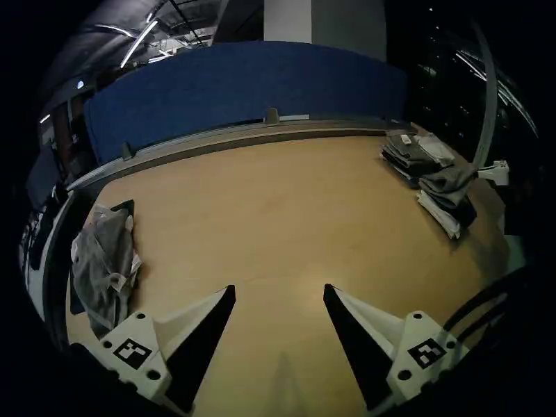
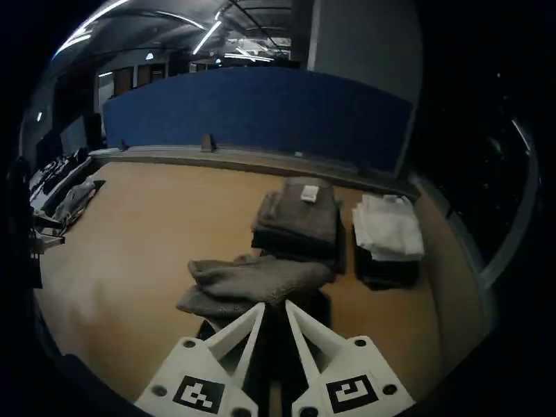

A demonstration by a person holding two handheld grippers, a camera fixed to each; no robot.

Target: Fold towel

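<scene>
Right gripper view: right gripper (image 2: 275,306) jaws narrowly parted by towel (image 2: 260,279); left gripper's (image 1: 279,292) wide.

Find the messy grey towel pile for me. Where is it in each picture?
Left gripper view: the messy grey towel pile lies low on the left.
Right gripper view: the same pile looks small, at the far left.
Shared landmark: the blue divider stands across the back in both.

A wooden table (image 1: 278,208) bears folded towel stacks (image 1: 434,177) at one end, a crumpled cloth heap (image 1: 104,267) at the other.
</scene>
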